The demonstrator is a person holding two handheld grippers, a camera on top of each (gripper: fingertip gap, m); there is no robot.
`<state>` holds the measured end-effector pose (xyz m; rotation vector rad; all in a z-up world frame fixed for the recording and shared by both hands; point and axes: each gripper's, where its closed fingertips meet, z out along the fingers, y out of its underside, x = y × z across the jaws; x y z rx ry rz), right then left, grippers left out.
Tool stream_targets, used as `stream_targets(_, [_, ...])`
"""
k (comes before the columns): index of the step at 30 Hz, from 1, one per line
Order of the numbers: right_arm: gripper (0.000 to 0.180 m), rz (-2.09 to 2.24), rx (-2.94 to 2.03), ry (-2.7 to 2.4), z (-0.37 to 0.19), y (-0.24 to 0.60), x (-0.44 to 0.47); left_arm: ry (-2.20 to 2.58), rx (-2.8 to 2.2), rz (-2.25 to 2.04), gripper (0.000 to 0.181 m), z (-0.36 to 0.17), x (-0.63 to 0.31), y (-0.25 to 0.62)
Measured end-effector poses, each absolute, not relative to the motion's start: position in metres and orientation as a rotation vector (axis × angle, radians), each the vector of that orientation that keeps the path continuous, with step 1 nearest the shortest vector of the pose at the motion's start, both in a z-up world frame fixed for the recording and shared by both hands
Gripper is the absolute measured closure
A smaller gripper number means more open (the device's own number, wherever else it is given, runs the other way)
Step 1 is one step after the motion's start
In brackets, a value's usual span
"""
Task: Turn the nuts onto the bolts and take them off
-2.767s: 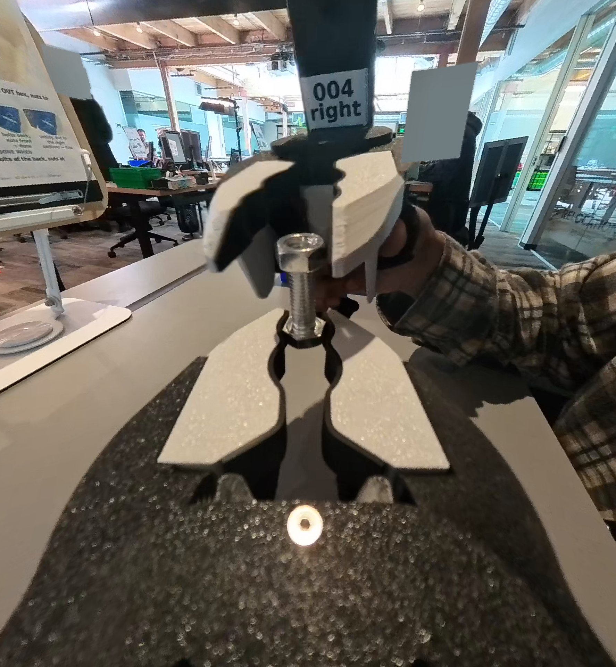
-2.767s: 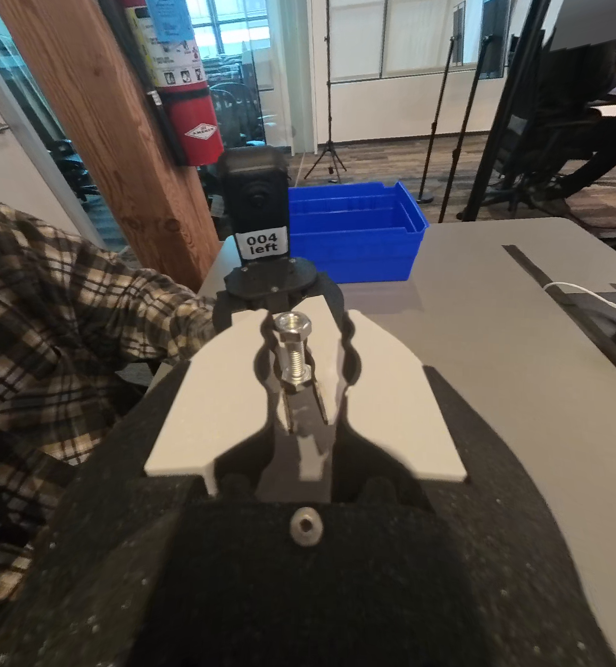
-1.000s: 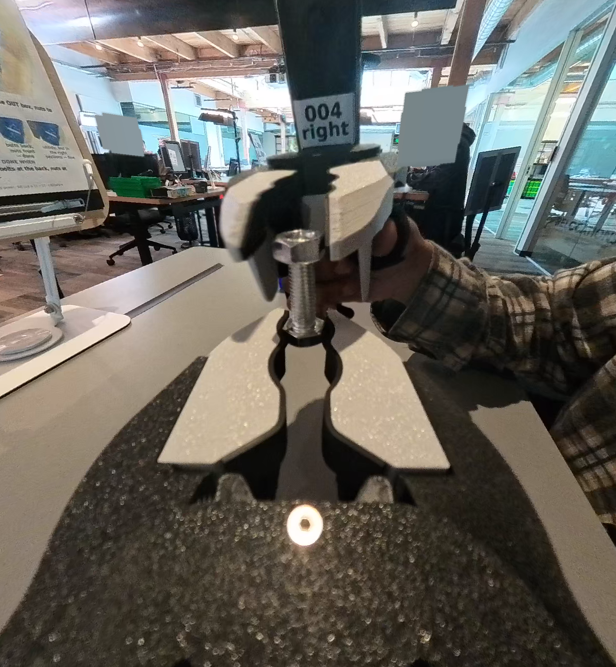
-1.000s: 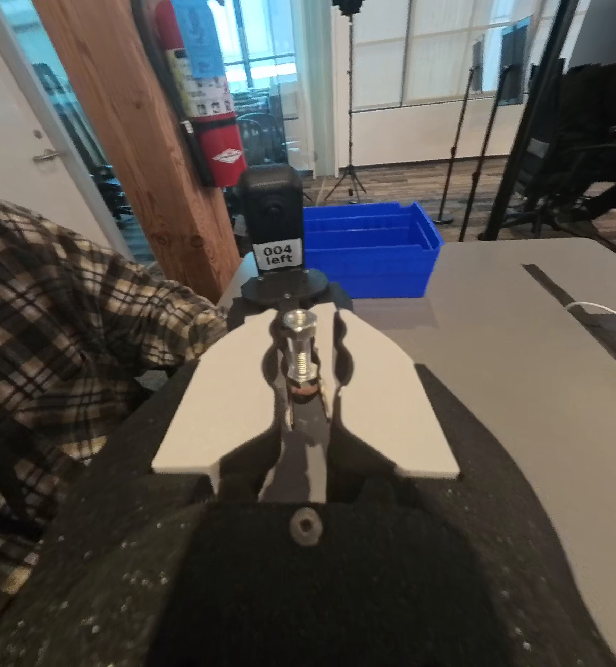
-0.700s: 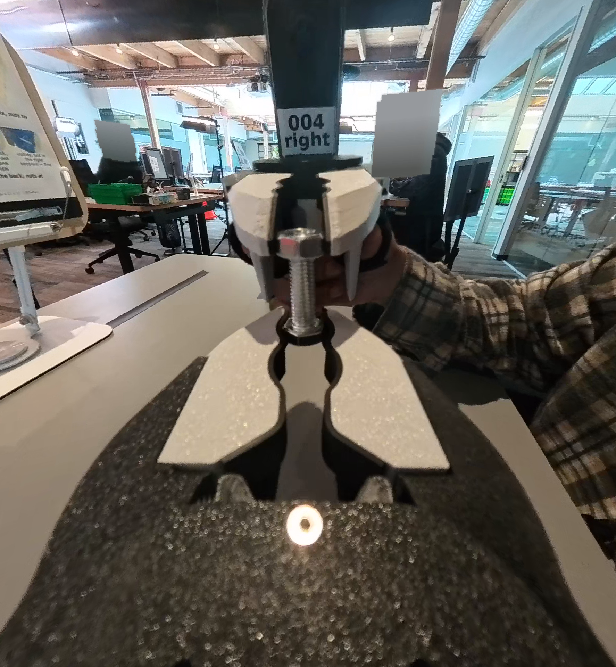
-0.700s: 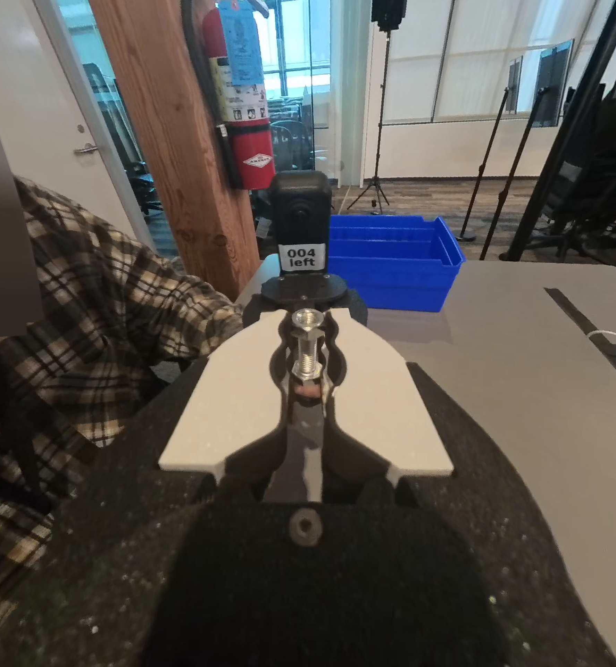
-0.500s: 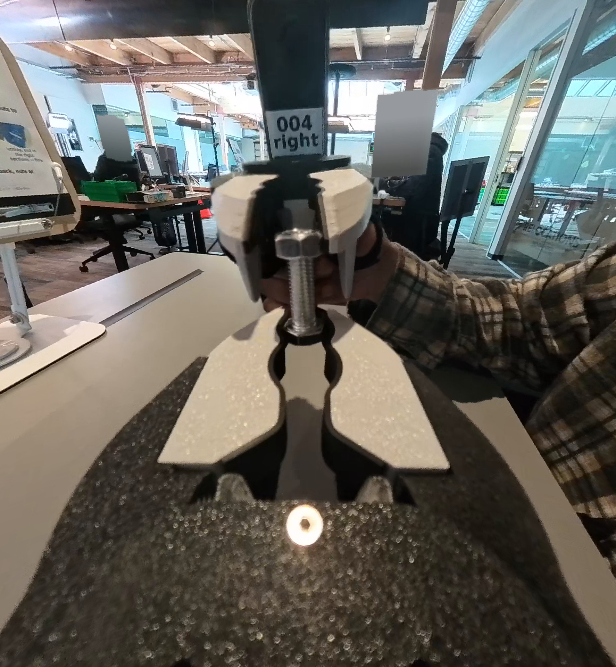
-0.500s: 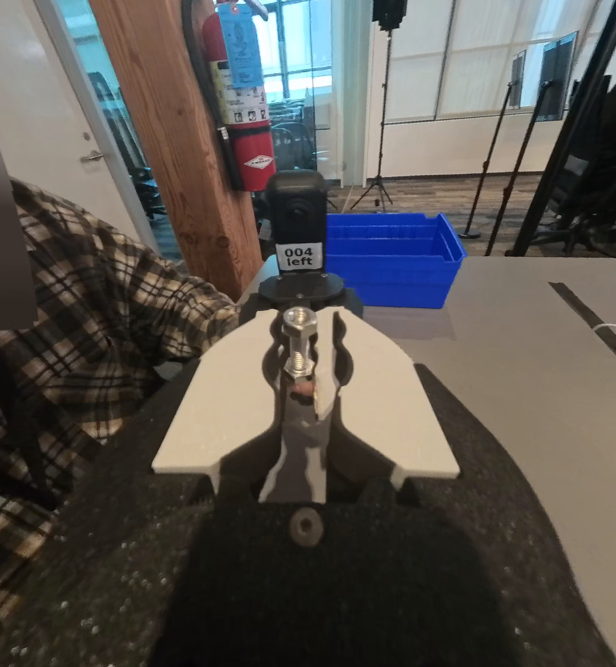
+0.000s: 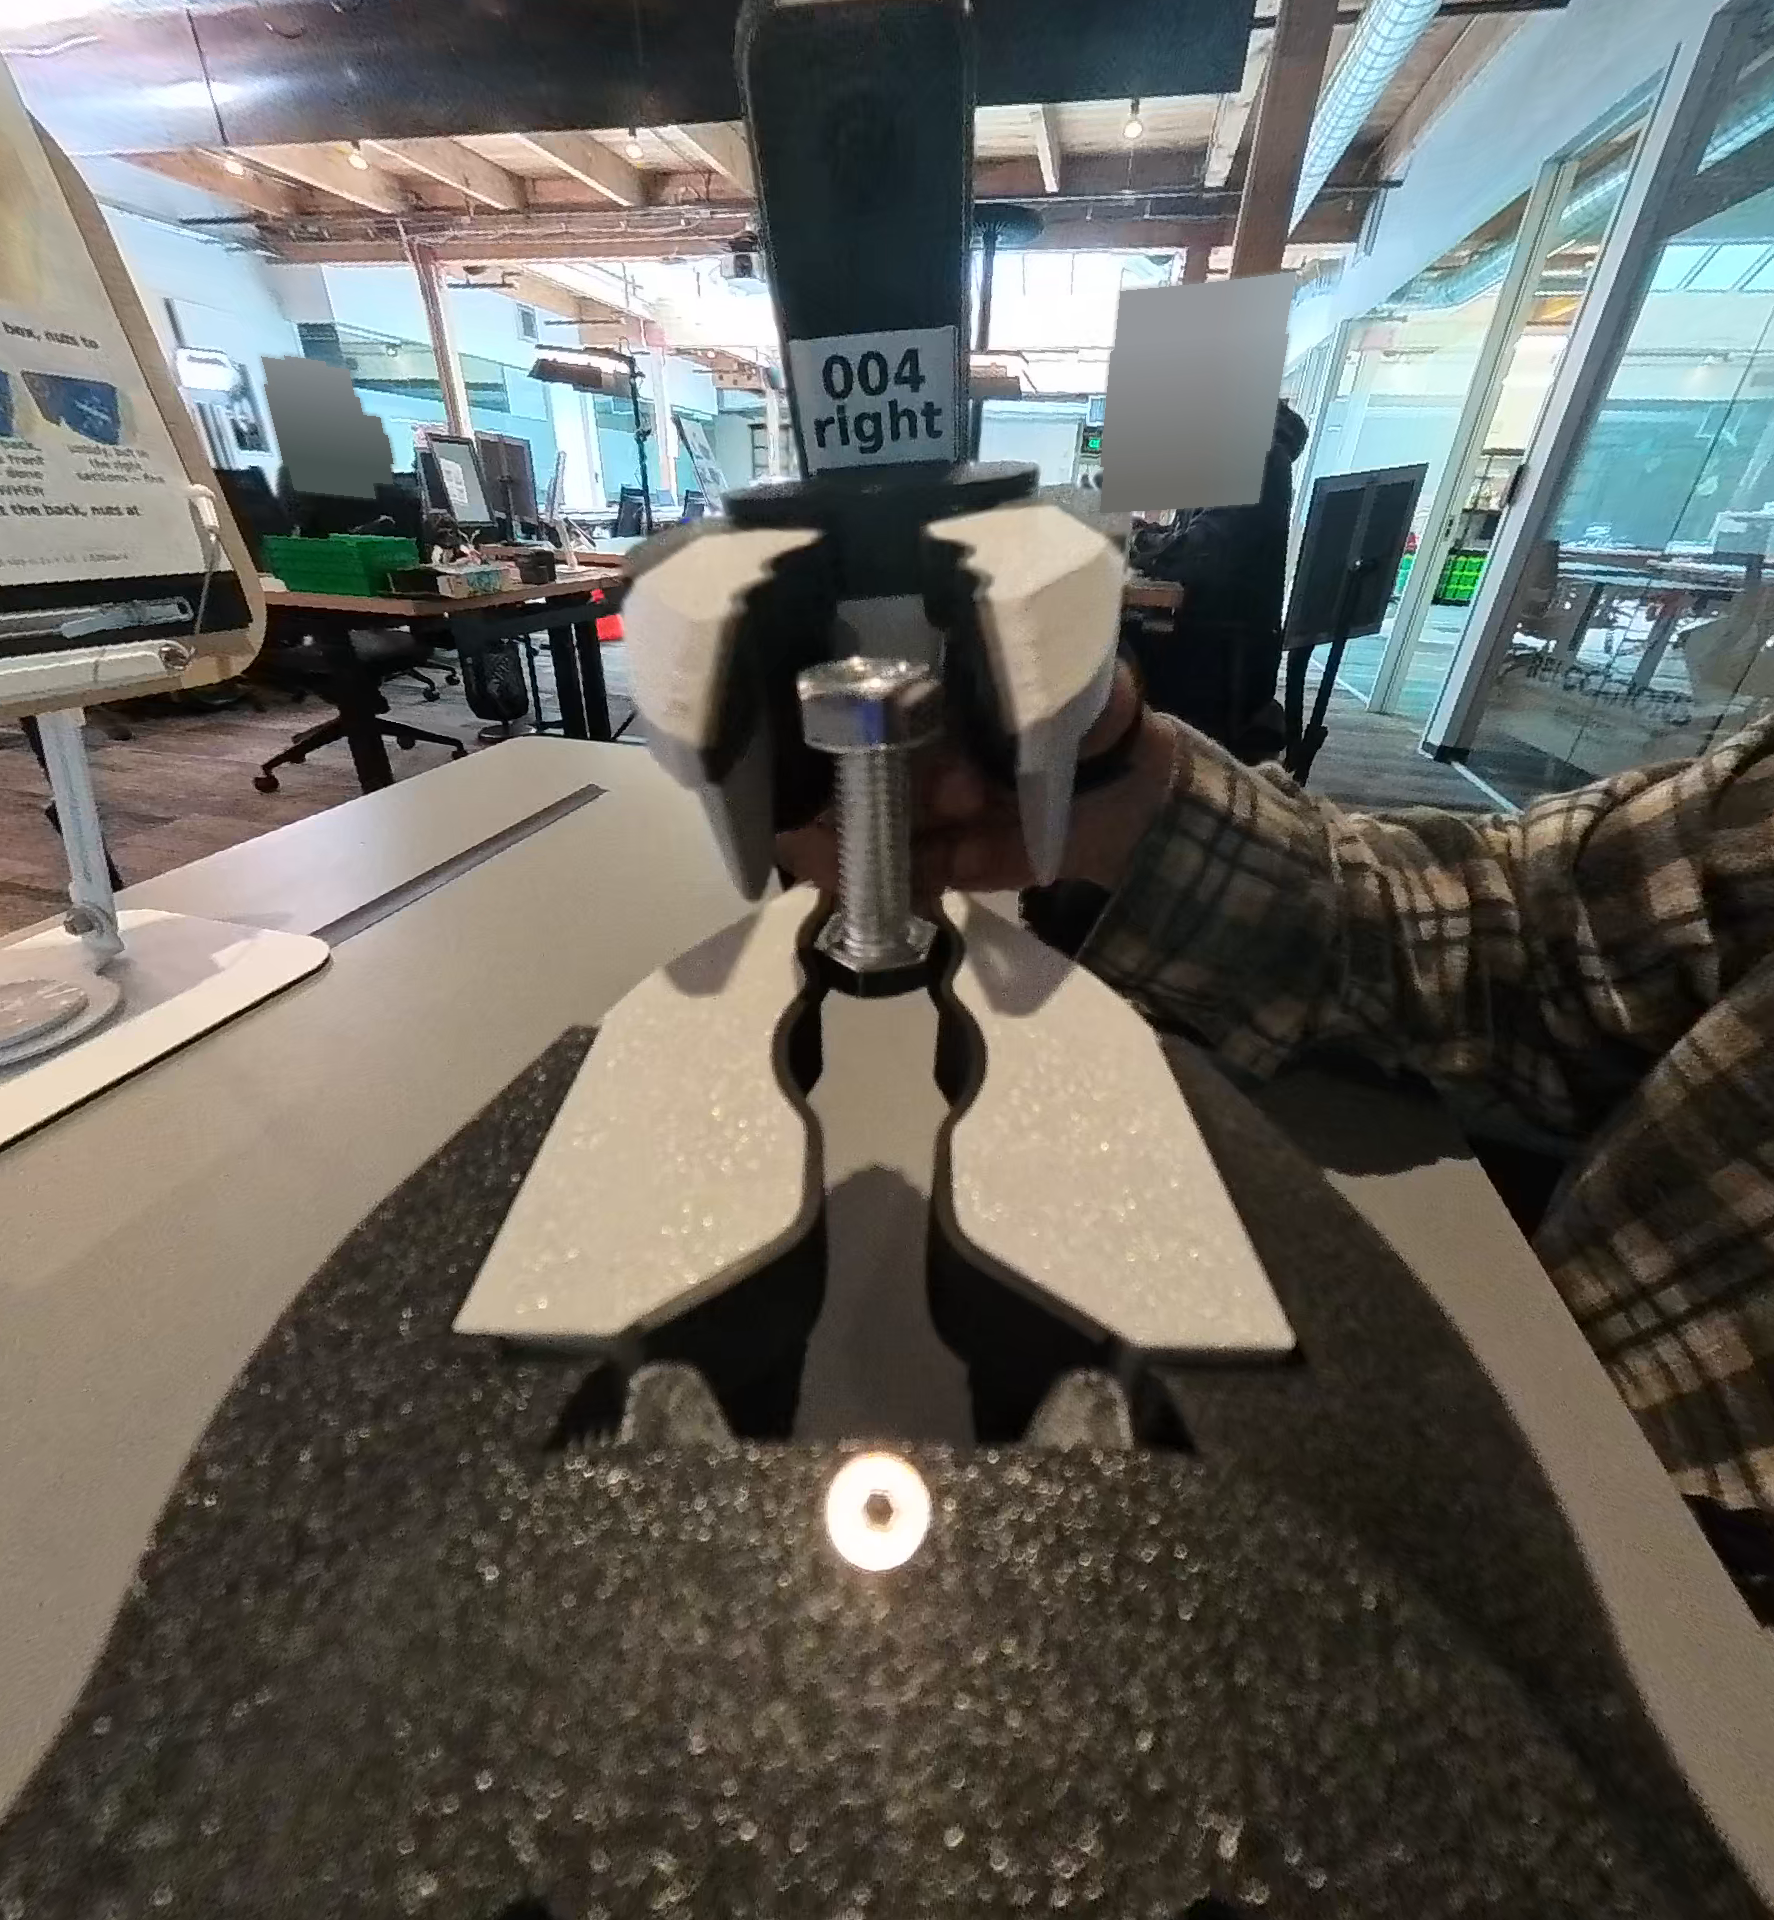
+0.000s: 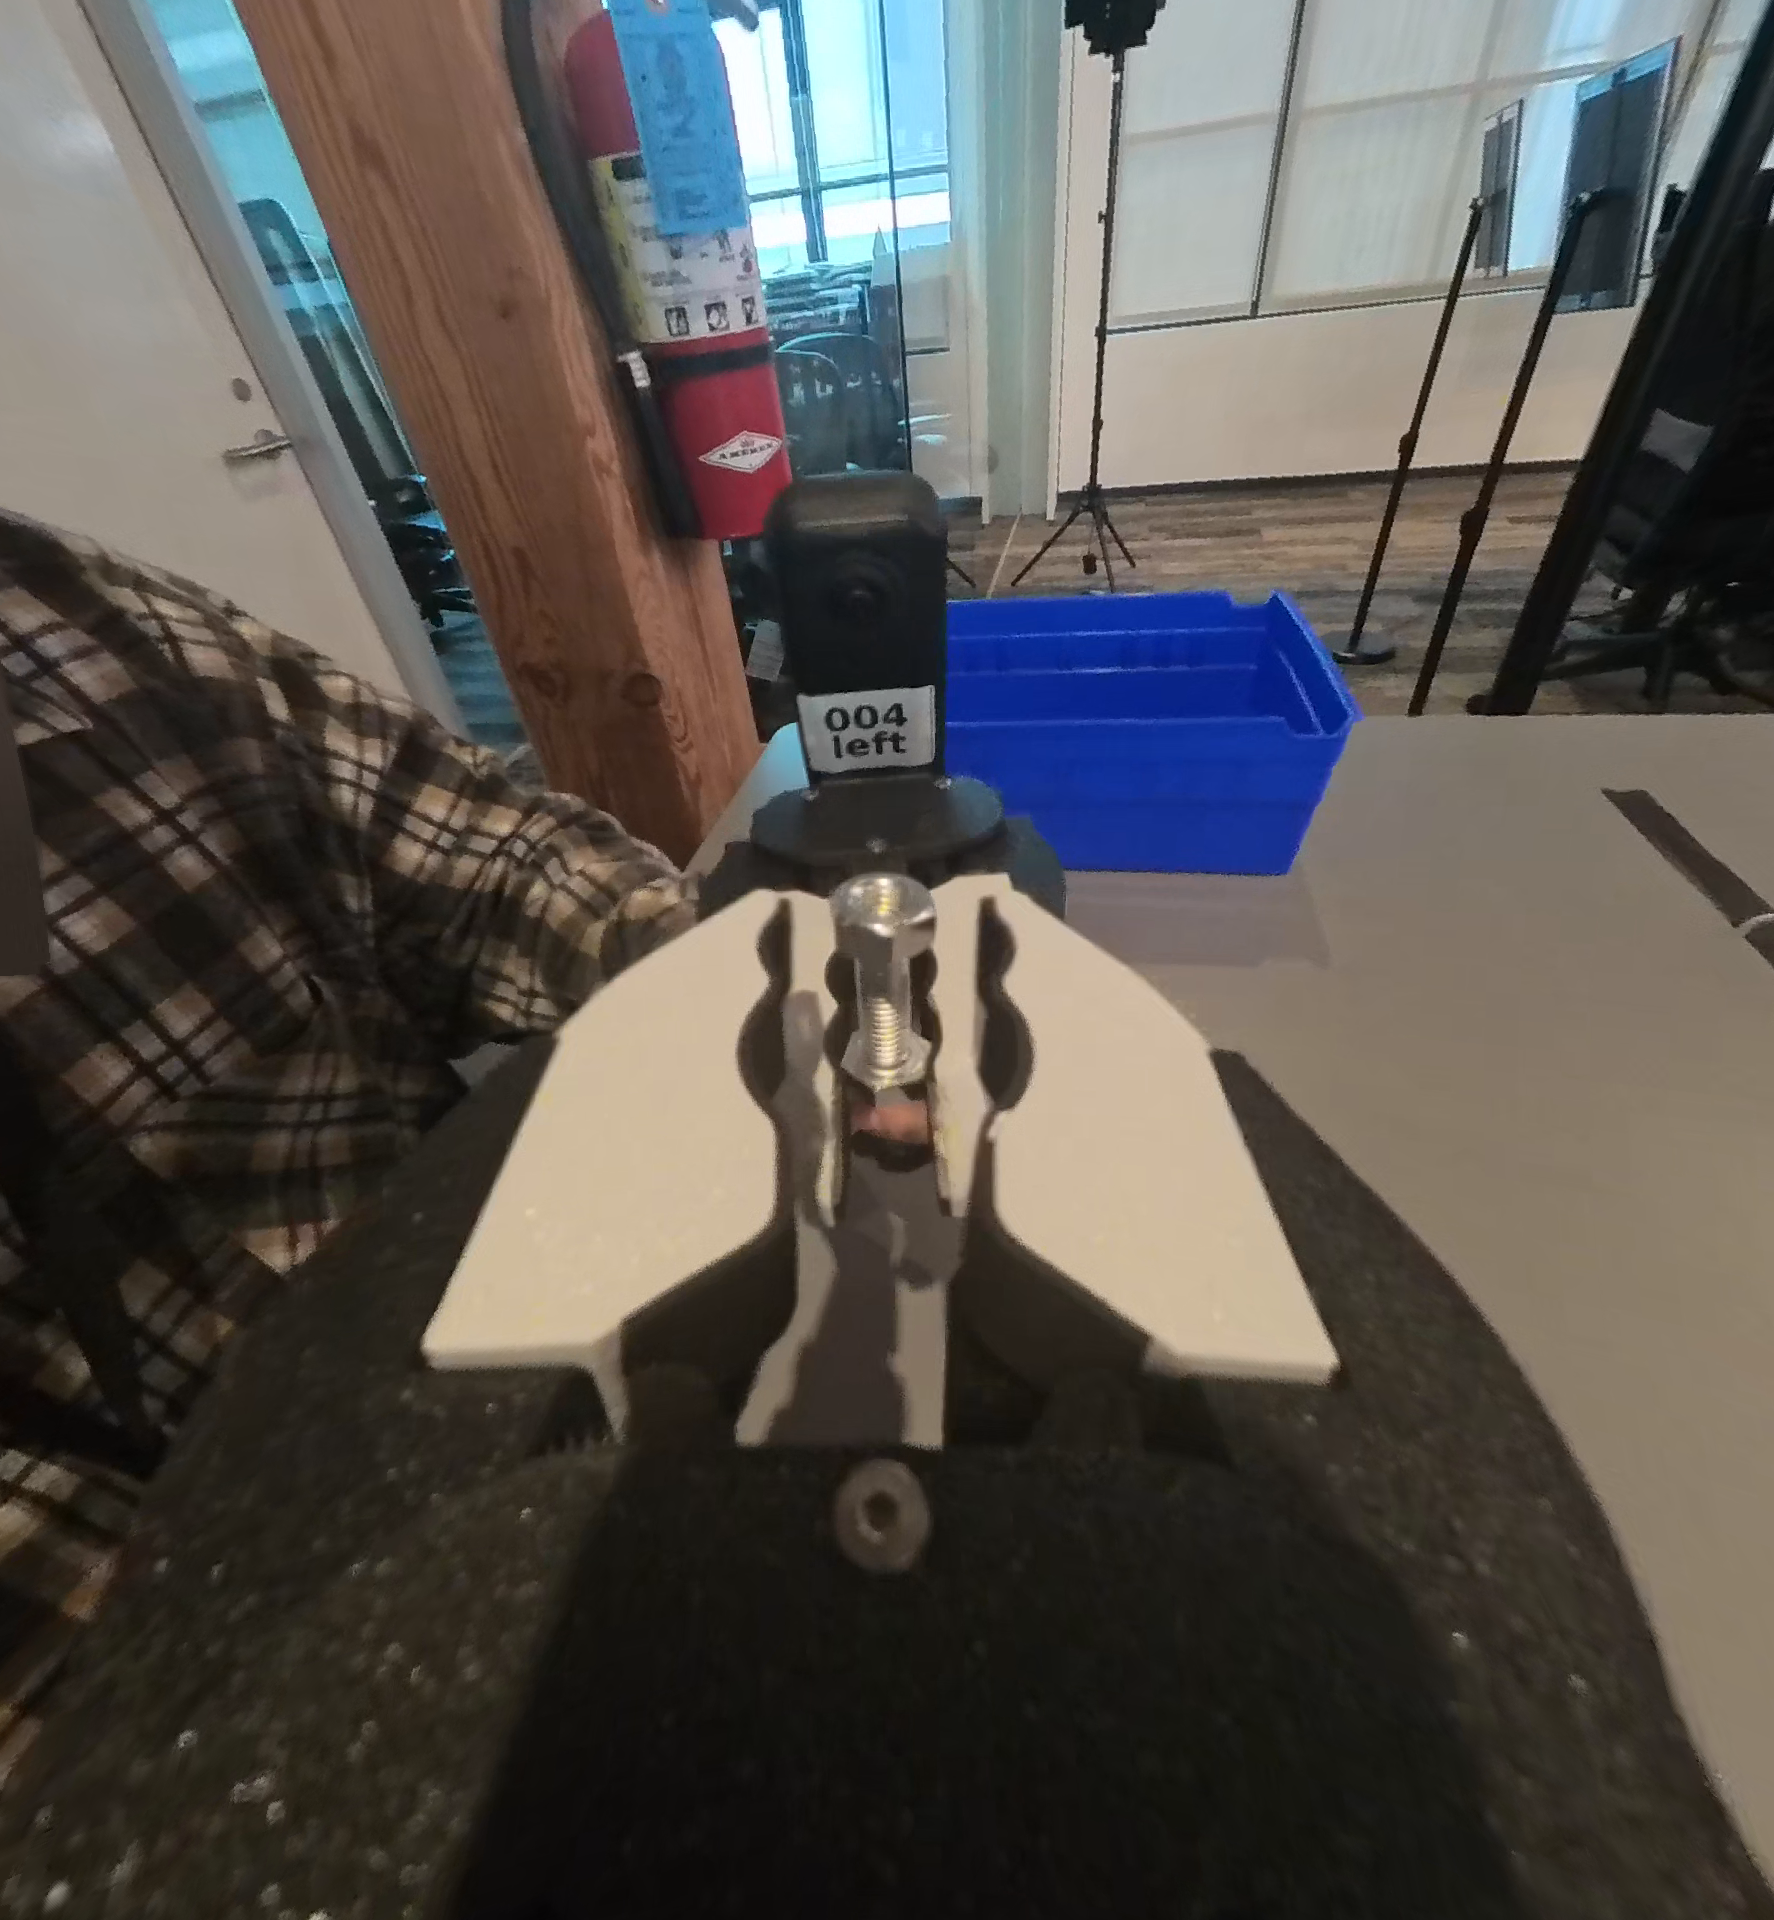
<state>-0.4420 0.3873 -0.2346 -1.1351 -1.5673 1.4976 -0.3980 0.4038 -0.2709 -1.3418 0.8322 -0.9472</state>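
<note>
Left wrist view: the left hand-held gripper is closed on the hex nut, while the right hand-held gripper, closed on the bolt head, has rotated back square from its earlier tilt. Right wrist view: the bolt stands mid-air above the grey surface, its nut low on the thread, so a turning stroke looks just finished.

The views show two grippers, the left gripper and the right gripper. One bolt is visible and one nut. One blue bin sits on one grey table, and one red fire extinguisher hangs on a post.
</note>
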Motion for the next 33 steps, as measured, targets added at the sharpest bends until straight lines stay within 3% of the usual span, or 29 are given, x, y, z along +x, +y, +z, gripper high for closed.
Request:
stream_targets(1, [0.161,1.498,-1.123,-1.587,-0.236,0.385,-0.442,0.837,-1.342,-0.943,0.164,-0.271,-0.398,0.403])
stream_targets(19, [0.162,1.382,-1.194,-1.259,-0.199,0.433,-0.382,0.869,-1.351,-0.905,0.164,-0.274,-0.396,0.402])
stream_targets(23, [0.162,1.079,-1.388,-1.053,-0.210,0.462,-0.279,0.854,-1.362,-0.935,0.164,-0.276,-0.395,0.402])
stream_targets(28, [0.162,0.641,-1.690,-0.618,-0.229,0.489,-0.075,0.866,-1.386,-0.941,0.164,-0.283,-0.387,0.402])
stream_targets(33, [0.162,0.398,-1.961,-0.332,-0.288,0.481,0.058,0.902,-1.406,-0.884,0.164,-0.291,-0.380,0.404])
